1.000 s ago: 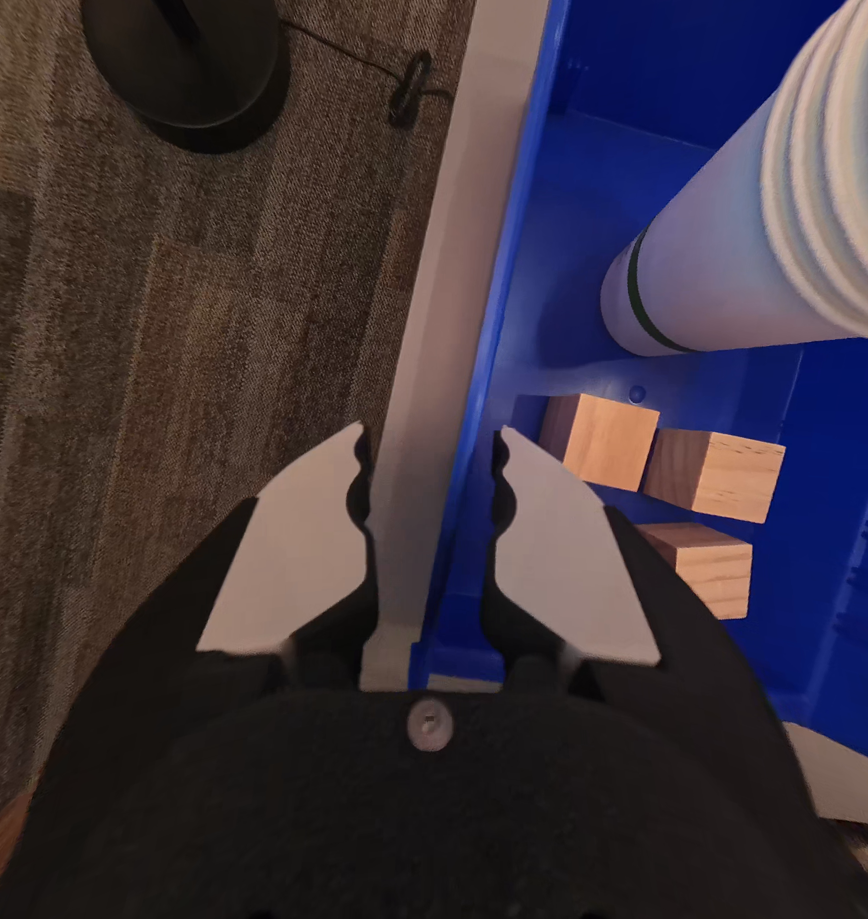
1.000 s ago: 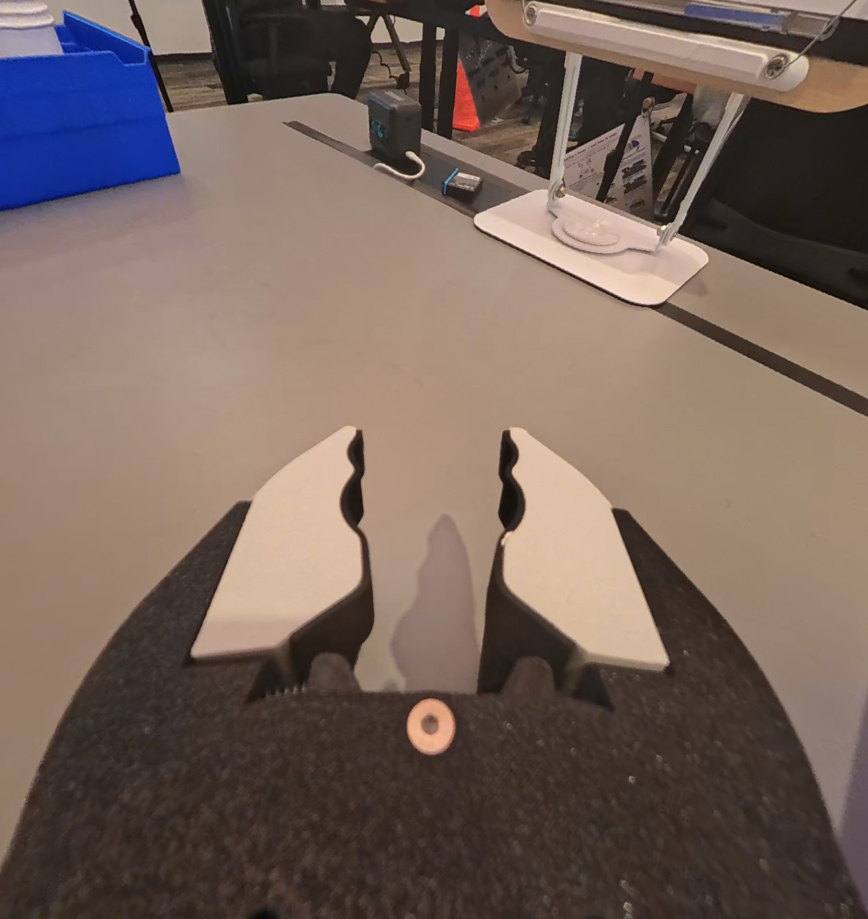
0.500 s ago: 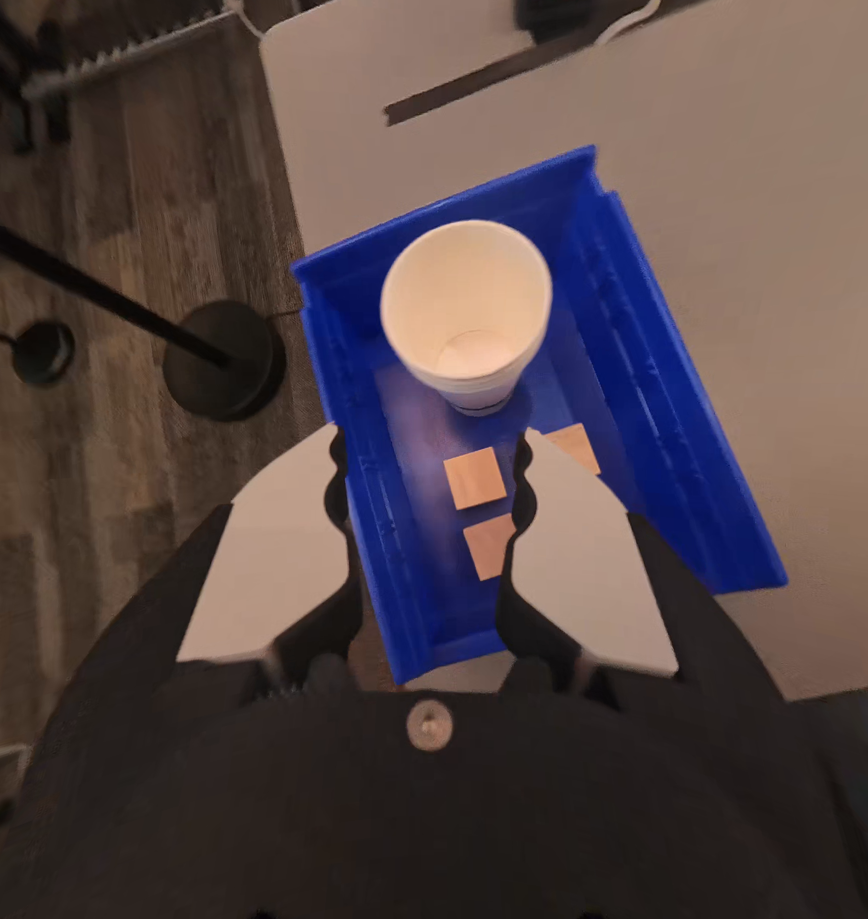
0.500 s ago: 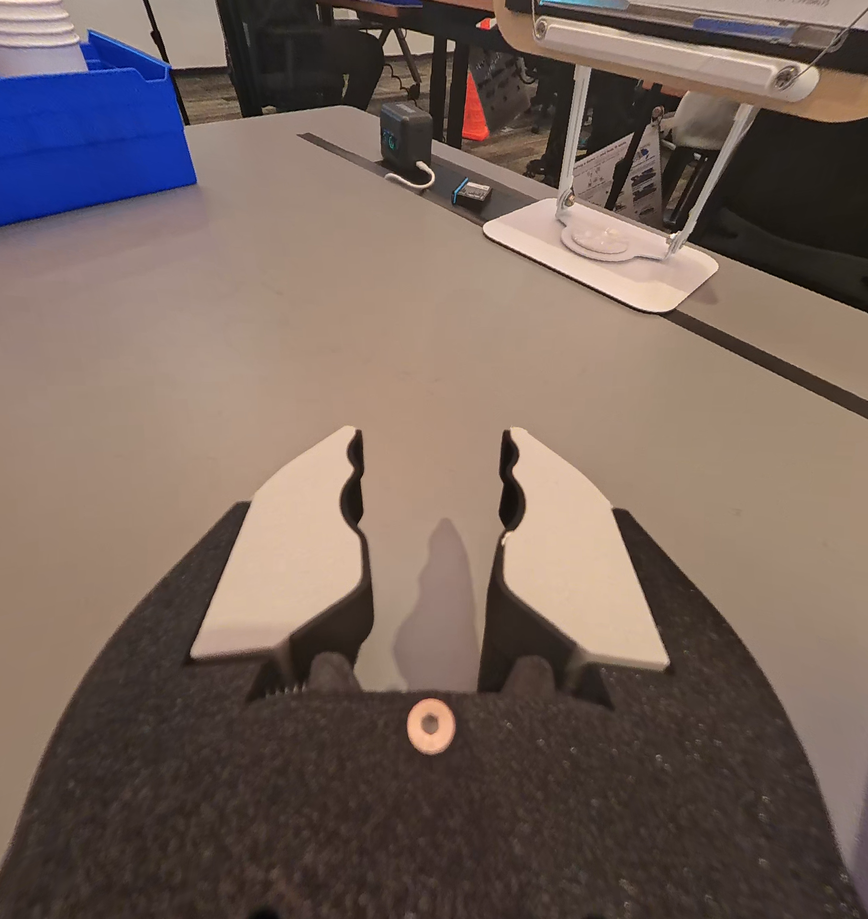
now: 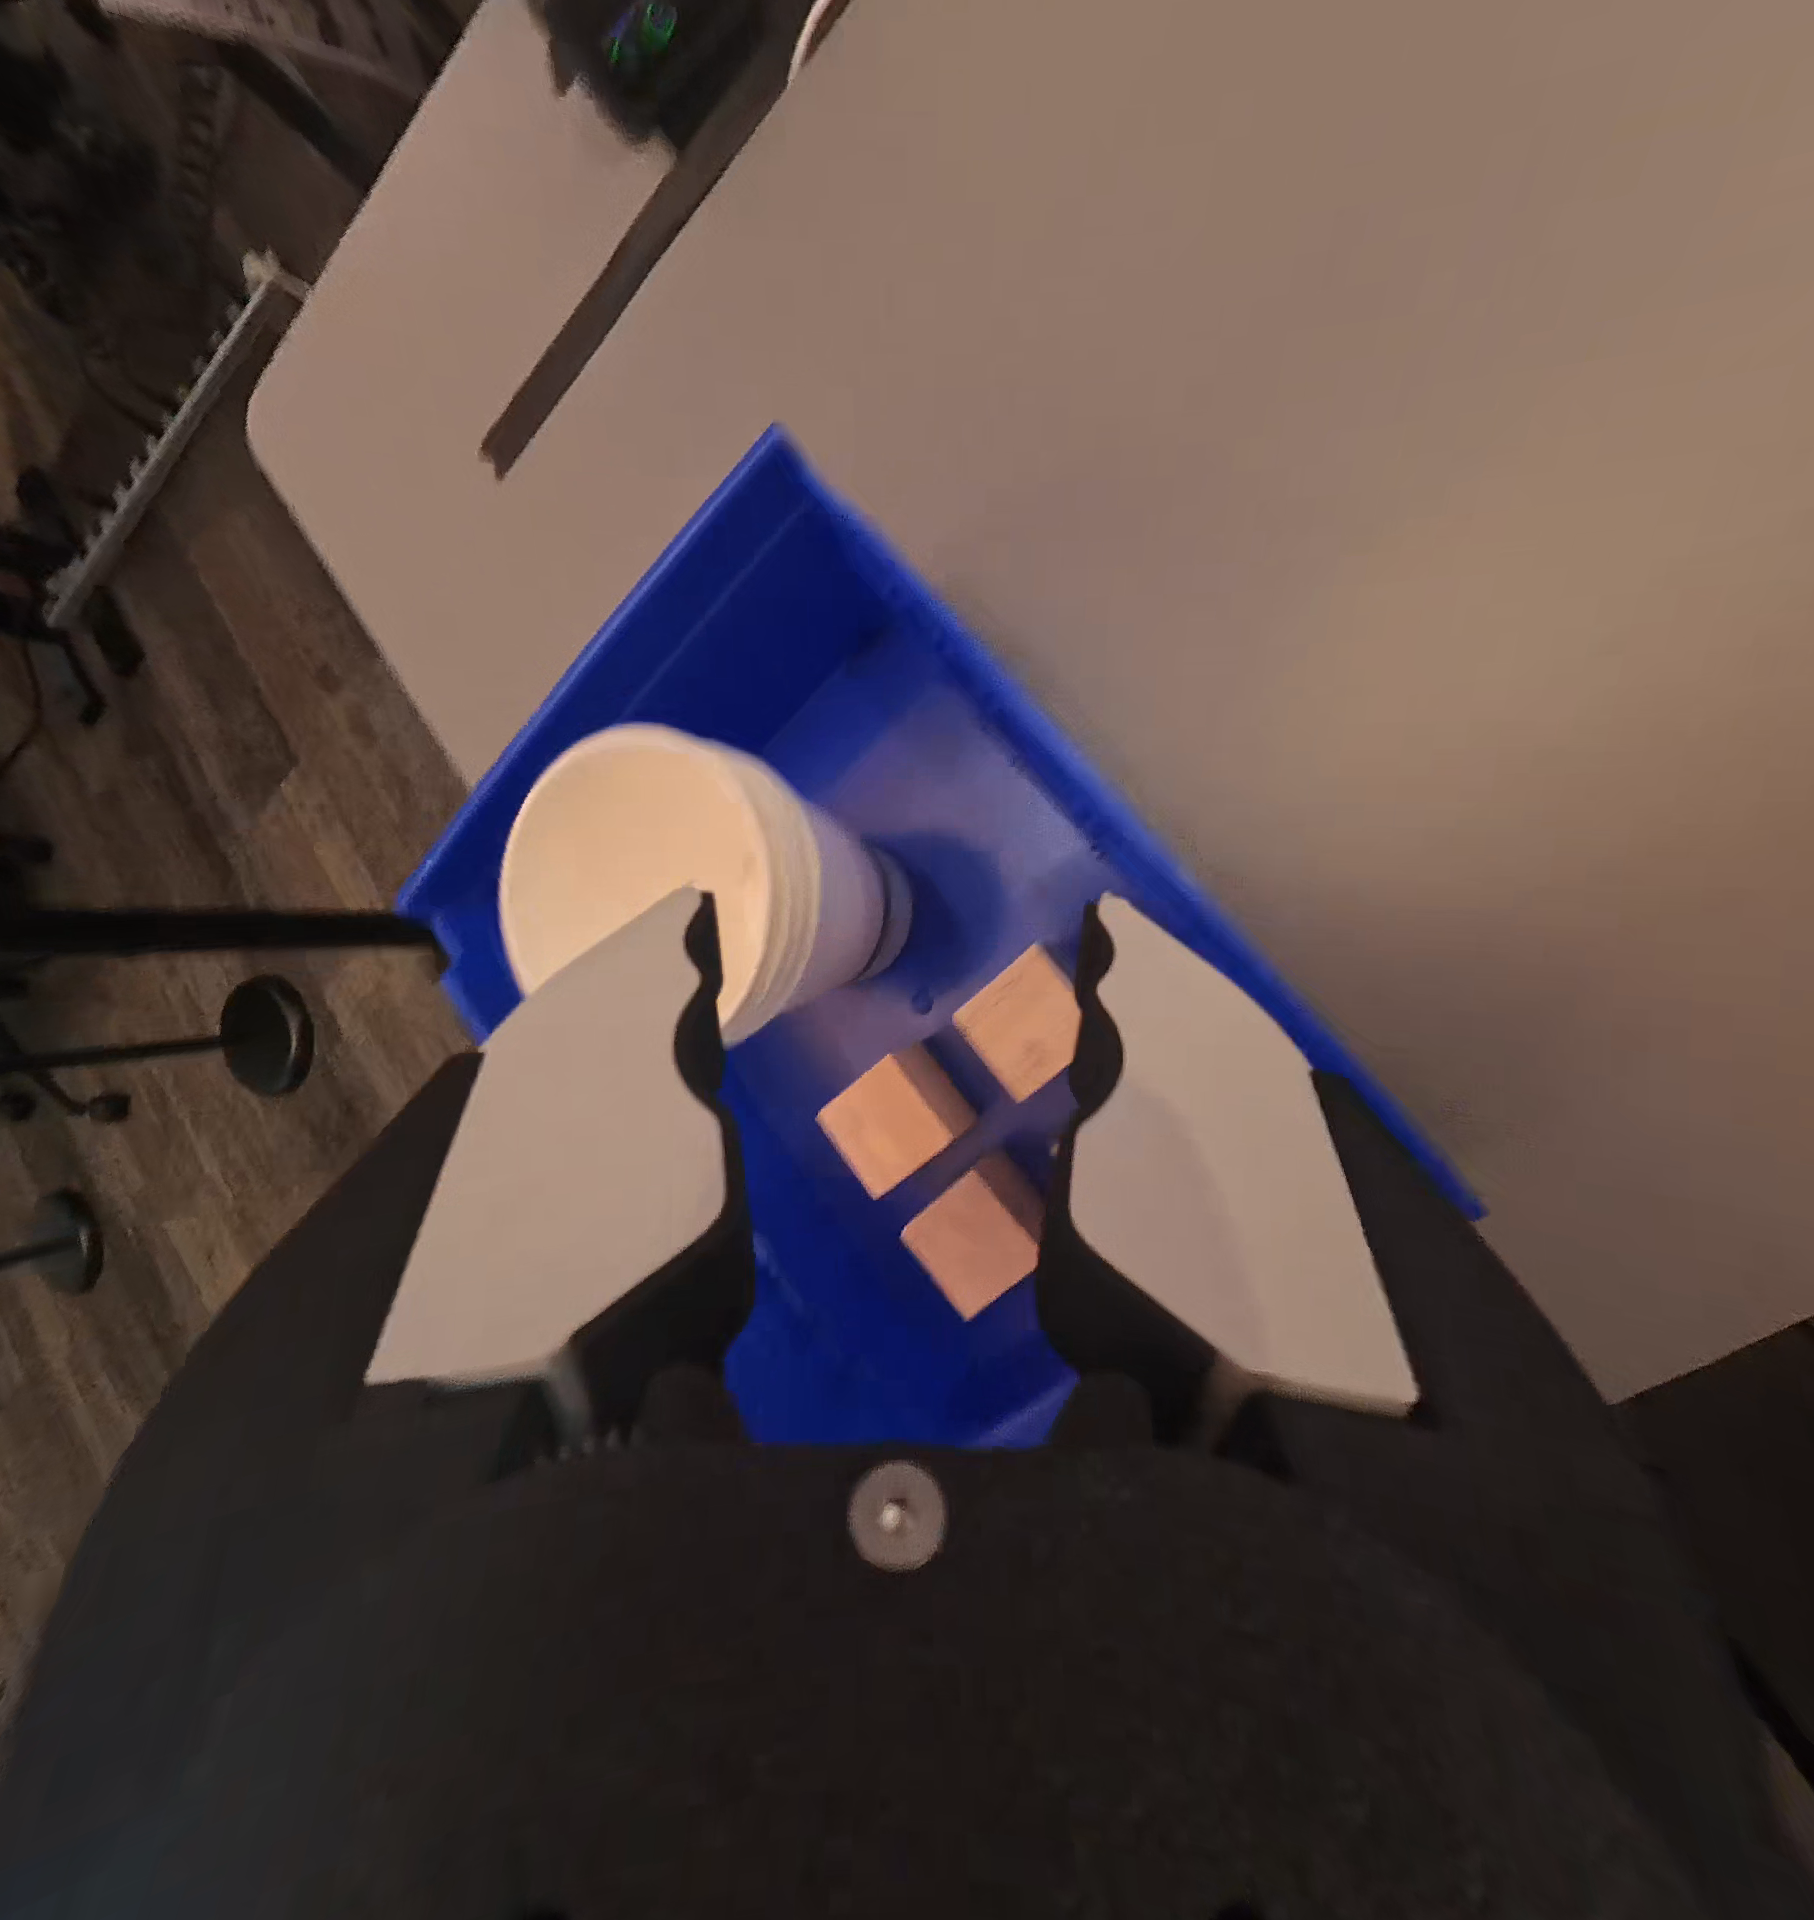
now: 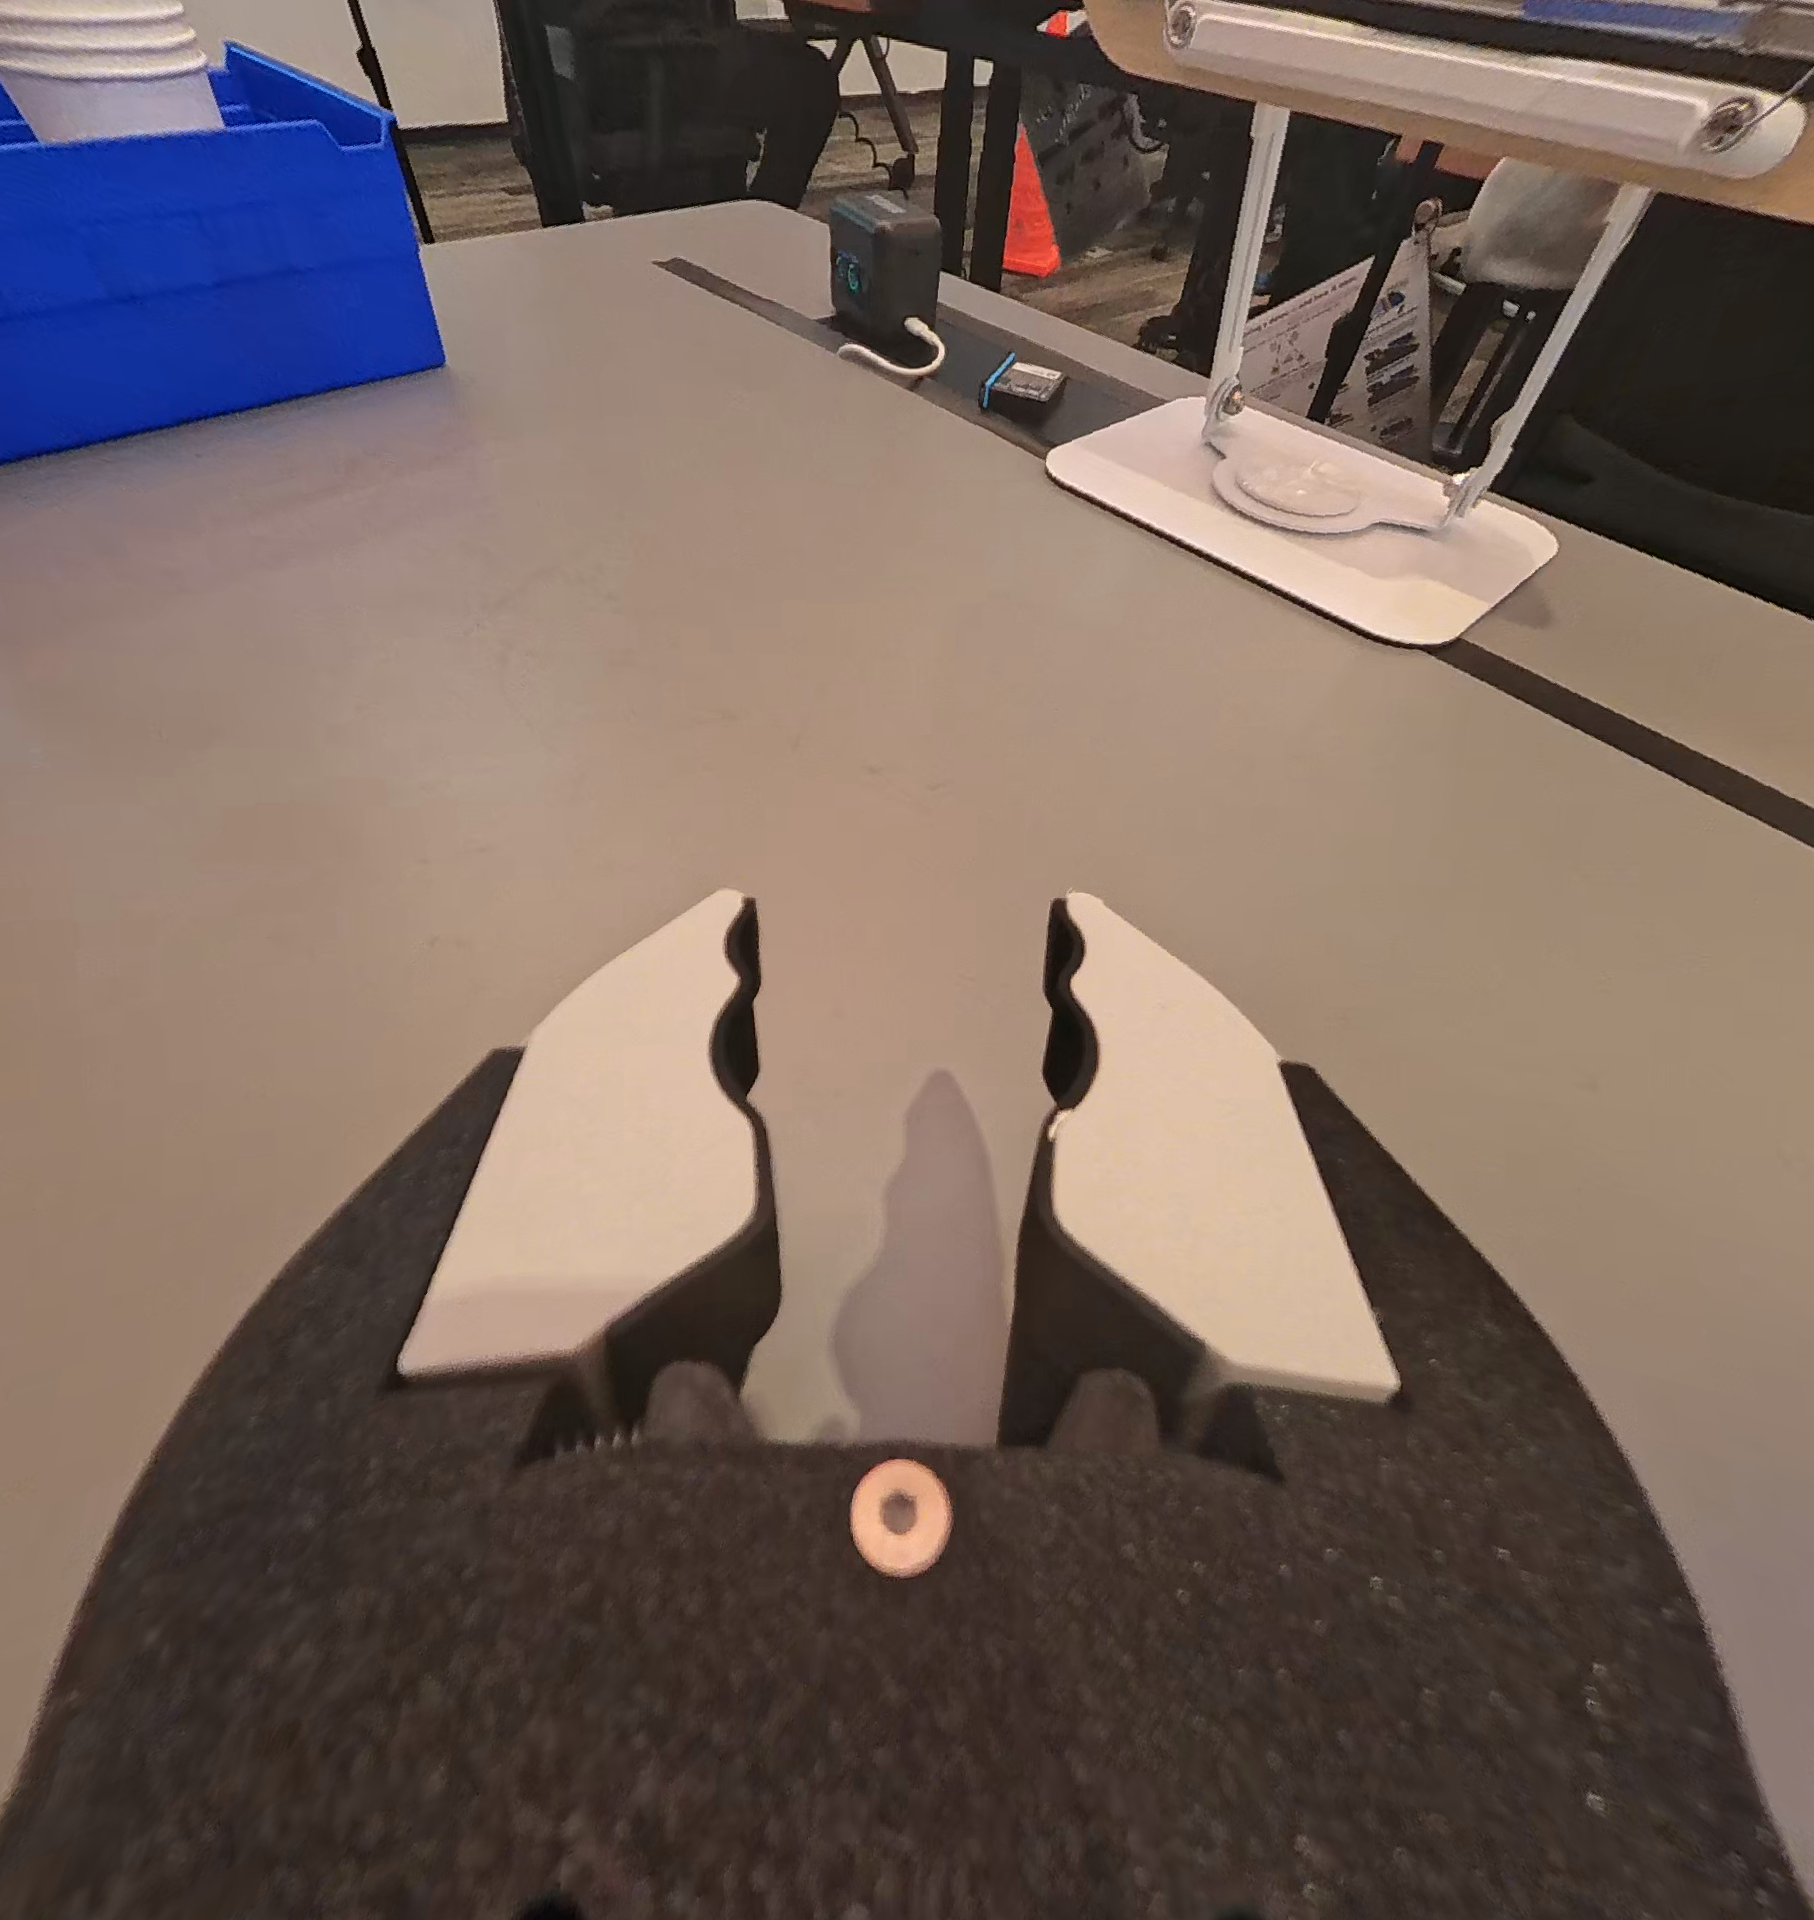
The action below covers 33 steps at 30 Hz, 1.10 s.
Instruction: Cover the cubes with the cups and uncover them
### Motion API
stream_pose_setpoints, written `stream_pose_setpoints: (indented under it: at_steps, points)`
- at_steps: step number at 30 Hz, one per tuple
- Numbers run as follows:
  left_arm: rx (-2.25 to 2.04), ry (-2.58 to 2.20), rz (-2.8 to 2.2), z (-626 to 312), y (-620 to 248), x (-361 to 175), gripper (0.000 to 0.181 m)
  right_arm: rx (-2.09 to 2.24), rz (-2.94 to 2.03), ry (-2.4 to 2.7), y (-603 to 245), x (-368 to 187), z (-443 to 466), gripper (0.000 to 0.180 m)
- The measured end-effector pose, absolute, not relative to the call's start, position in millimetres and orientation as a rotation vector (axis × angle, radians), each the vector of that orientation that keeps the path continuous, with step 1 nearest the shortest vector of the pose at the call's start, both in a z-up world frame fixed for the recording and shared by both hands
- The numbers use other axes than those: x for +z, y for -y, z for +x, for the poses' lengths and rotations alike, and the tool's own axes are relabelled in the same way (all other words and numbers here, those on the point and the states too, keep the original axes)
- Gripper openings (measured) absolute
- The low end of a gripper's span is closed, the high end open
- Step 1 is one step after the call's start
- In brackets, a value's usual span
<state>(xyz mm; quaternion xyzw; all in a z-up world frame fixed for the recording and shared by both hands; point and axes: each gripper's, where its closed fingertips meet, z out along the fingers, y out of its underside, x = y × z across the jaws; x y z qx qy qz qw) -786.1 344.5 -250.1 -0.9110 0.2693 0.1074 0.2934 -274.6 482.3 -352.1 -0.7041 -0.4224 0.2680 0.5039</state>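
Observation:
A blue bin (image 5: 778, 623) sits at the grey table's left edge. It holds a stack of white paper cups (image 5: 664, 862), mouth up, and three wooden cubes (image 5: 887, 1122) (image 5: 1017, 1023) (image 5: 970, 1252) close together. My left gripper (image 5: 895, 920) is open and empty, high above the bin, its fingers framing the cubes. My right gripper (image 6: 901, 914) is open and empty, low over the bare table. In the right wrist view the bin (image 6: 176, 281) and the cup stack (image 6: 92, 62) stand at the far left.
A white stand (image 6: 1298, 509) rests on the table at the far right beside a dark seam (image 6: 1661, 758). A black charger (image 6: 882, 270) and a small black device (image 6: 1028, 387) sit on the seam. Floor and lamp bases (image 5: 264, 1034) lie left of the table.
The left gripper has risen from beside the bin to high above it, turned, and opened wider, with the cubes now between its fingers. The right gripper shifted slightly; the bin appears larger.

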Motion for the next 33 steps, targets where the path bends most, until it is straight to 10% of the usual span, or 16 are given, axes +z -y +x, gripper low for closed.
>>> stream_pose_setpoints:
  at_steps: [13, 33]
  points:
    - [-0.203, -0.533, -1.947, -555, -401, -240, 0.069, 0.605, -1.723, 0.936, -492, -352, -265, 0.059]
    - [-0.344, -0.222, -1.878, -565, -362, -316, 0.071, 0.348, -1.862, 0.500, -445, -294, -216, 0.090]
